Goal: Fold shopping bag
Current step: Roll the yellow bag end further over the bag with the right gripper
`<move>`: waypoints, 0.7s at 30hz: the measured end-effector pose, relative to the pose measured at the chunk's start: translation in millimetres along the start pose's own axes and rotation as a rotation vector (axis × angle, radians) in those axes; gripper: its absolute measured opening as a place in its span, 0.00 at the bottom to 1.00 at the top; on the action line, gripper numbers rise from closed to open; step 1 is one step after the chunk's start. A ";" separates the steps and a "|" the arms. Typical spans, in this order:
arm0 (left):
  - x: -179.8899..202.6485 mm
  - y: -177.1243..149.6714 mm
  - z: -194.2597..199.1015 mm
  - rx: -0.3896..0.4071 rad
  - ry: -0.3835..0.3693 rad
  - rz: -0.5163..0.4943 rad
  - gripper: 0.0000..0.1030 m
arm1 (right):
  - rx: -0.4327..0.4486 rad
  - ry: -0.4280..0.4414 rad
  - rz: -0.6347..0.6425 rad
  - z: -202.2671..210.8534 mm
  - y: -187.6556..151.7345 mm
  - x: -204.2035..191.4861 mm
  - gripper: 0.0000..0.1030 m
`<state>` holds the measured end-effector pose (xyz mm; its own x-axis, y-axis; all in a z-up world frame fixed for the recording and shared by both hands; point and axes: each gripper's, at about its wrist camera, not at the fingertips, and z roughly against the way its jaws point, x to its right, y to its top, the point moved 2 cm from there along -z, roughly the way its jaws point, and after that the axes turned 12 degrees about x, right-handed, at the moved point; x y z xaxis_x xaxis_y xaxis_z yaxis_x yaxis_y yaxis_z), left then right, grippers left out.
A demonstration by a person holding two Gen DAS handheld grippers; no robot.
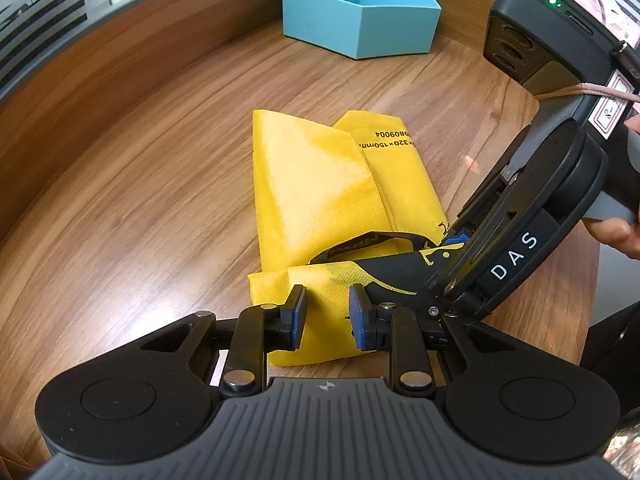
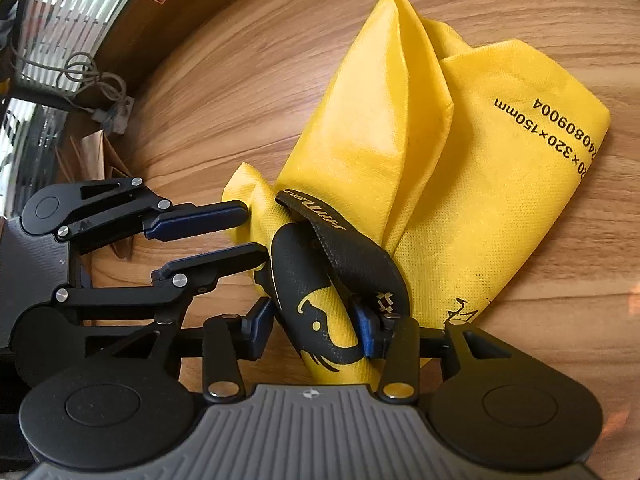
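The left gripper (image 1: pixel 326 312) stands released over the yellow shopping bag (image 1: pixel 320 184); the right gripper (image 2: pixel 316 328) loosely straddles its black-printed end, which could spring unfolded.

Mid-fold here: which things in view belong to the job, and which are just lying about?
Job: yellow bag, left gripper, right gripper.
Lying about: blue box, cables, both away from the bag.

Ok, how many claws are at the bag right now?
2. The left claw straddles the near edge of the yellow bag. The right claw is right beside it, with the bag's black-printed end between its fingers. Neither is hidden.
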<state>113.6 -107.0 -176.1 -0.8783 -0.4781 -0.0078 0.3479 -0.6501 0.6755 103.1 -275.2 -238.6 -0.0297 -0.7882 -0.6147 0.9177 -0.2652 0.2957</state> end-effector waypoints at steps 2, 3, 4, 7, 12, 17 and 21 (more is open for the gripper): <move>1.2 -1.0 0.7 0.003 0.003 -0.005 0.26 | 0.012 -0.018 0.002 1.8 -2.1 -2.0 0.48; 1.2 -1.3 1.2 0.003 0.004 -0.006 0.26 | 0.020 -0.028 0.004 3.0 -3.2 -3.5 0.48; 1.4 -1.6 1.3 0.004 0.004 -0.007 0.26 | 0.026 -0.036 0.006 3.6 -4.1 -5.1 0.49; 1.4 -1.8 0.9 0.007 0.007 -0.008 0.26 | 0.047 -0.061 0.022 6.6 -6.3 -9.9 0.50; 1.9 -2.8 0.4 0.012 0.009 -0.016 0.26 | 0.106 -0.098 0.024 17.9 -11.5 -13.9 0.51; -0.5 -4.3 0.6 0.021 0.000 -0.004 0.26 | 0.172 -0.110 -0.013 37.3 -17.5 -8.4 0.49; -0.7 -3.5 -1.0 0.021 -0.001 -0.003 0.26 | 0.223 -0.152 0.037 51.3 -24.1 -12.6 0.40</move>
<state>113.3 -105.0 -179.2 -0.8797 -0.4755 -0.0085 0.3386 -0.6387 0.6910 61.0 -287.4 -200.4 -0.0728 -0.8696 -0.4884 0.8097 -0.3375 0.4801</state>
